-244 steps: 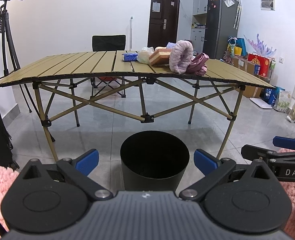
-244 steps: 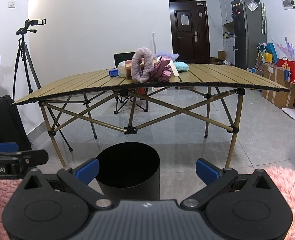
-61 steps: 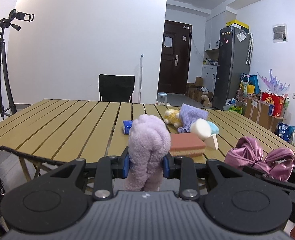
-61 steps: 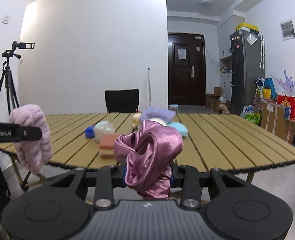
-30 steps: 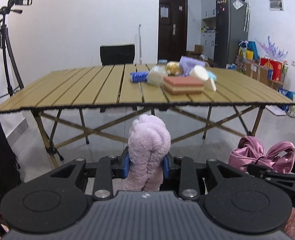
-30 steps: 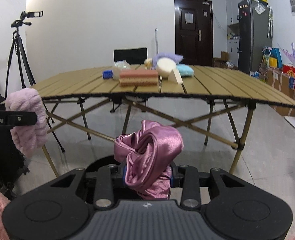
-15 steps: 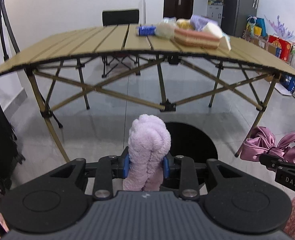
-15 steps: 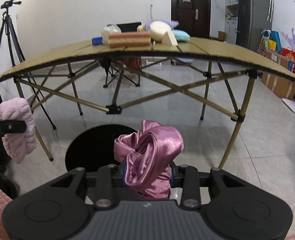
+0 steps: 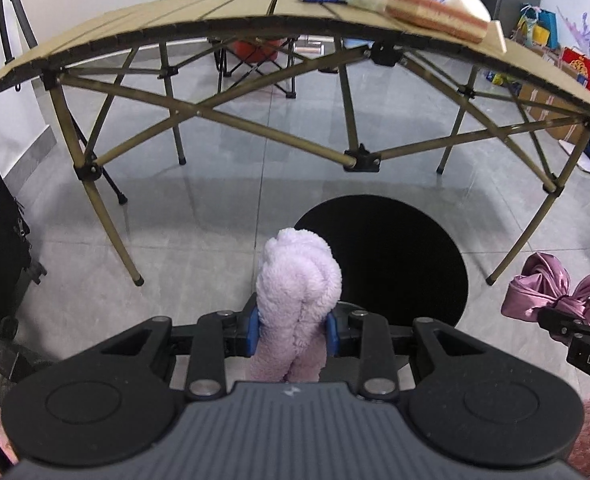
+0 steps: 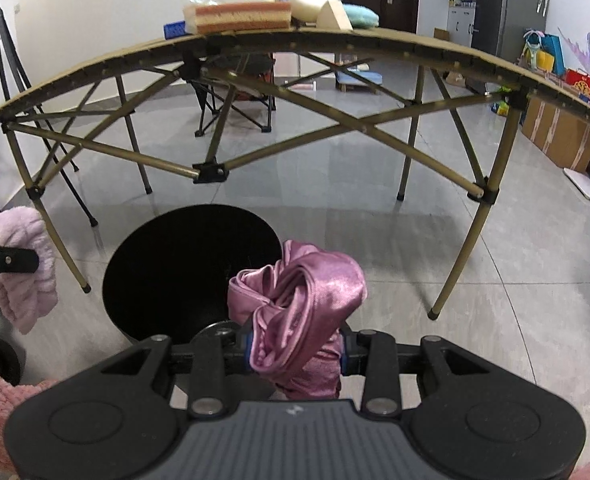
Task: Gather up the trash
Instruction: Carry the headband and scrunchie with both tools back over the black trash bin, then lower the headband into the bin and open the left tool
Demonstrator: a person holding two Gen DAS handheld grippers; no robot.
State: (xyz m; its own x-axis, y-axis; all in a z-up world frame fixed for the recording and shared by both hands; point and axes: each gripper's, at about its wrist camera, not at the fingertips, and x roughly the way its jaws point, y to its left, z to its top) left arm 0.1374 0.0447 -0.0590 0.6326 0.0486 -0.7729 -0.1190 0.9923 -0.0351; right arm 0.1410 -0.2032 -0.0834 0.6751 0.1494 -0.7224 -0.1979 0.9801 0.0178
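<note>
Fleece item: lilac fluffy headband (image 9: pixel 297 280), clamped upright between the blue pads of the left tongs (image 9: pixel 293 330); in the left wrist view it hangs just left of the bin mouth, over the near rim rather than the middle.
Left tongs: closed tight on the headband, pointing steeply down toward the floor.
Bin: black round bin (image 9: pixel 379 256) on the grey tiled floor, in front of the desk (image 9: pixel 175 20); its inside is too dark to show any contents.
Satin item: pink satin scrunchie (image 10: pixel 299 304), pinched in the right tongs (image 10: pixel 295 350); in the right wrist view it sits at the right edge of the bin mouth, partly over floor.
Right tongs: closed on the scrunchie, angled down likewise.
Desk: more trash waits on top, a layered sponge block (image 10: pixel 241 16) and foam pieces among it.
Step in hand: judged to be carrying both items over the bin for release.
Risk, left: let go from here, the headband may catch the rim and tip out onto the tiles, because it is off-centre.
Risk, right: the slippery satin may slide down the outside wall for the same reason.
Risk, both: fluffy fibres or a satin fold may snag on a pad and cling after opening.
</note>
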